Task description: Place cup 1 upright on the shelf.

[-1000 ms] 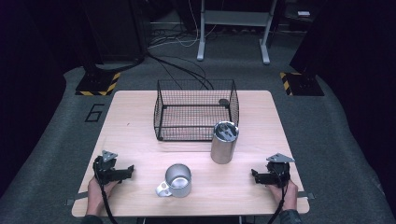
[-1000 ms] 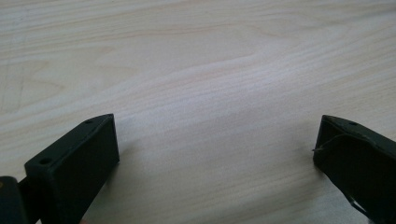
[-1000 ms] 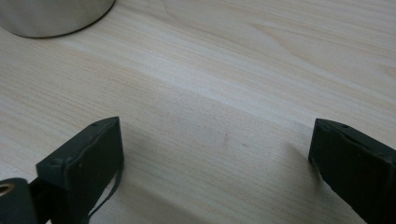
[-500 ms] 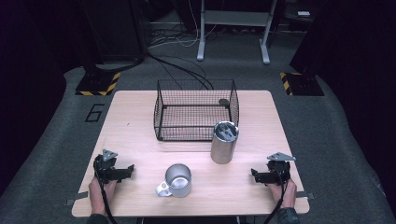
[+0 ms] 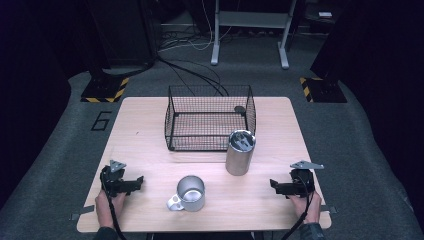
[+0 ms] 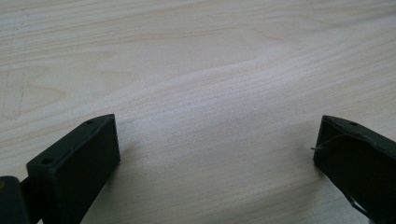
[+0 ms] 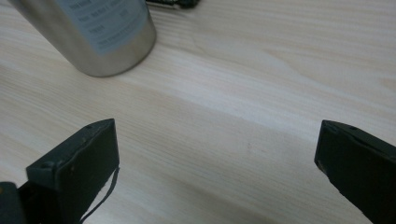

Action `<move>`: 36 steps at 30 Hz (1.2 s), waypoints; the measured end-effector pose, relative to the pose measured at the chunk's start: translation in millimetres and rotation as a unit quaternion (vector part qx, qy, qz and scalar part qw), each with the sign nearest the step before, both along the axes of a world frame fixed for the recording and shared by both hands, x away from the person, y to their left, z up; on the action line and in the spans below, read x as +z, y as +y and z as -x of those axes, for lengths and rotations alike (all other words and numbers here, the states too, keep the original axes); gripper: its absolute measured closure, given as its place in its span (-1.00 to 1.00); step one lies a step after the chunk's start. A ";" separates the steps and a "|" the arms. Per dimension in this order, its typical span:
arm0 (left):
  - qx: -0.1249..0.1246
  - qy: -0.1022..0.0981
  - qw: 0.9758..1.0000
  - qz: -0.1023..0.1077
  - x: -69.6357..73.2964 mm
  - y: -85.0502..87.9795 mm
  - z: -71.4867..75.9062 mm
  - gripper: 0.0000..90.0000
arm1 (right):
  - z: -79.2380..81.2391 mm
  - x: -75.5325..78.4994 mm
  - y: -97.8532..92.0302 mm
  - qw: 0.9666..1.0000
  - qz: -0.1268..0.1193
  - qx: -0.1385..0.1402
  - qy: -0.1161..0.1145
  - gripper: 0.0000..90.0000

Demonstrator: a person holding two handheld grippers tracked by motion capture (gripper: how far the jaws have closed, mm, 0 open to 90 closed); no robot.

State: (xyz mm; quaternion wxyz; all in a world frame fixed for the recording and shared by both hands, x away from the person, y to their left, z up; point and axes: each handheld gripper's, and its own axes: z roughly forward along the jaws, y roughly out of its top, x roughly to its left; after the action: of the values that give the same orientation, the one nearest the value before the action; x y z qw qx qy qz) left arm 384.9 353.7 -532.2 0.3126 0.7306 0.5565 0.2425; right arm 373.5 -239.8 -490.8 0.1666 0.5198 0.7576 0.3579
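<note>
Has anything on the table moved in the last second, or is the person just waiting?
Hardly anything. The right tongs may have crept slightly inward; too slight to be sure. Nothing was grabbed or released. The left tongs, mug, tall steel can and wire basket sit where they were.

Bare surface (image 5: 150,150) is left open at lower left and lower right. The lower middle is blocked by the steel mug (image 5: 190,193) and canister (image 5: 240,152); the wire basket (image 5: 210,124) bars the centre.
</note>
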 end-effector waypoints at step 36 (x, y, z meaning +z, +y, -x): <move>0.001 0.001 1.000 0.000 0.1 -0.1 0.7 -0.99 | -15.0 78.6 59.0 0.995 -0.007 0.096 -0.041 -1.00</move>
State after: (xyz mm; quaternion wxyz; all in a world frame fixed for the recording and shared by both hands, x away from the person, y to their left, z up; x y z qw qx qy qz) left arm 384.2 353.6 -532.1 0.3116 0.7303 0.5578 0.2419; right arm 388.5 -180.8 -412.2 0.1594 0.4307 0.7939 0.3986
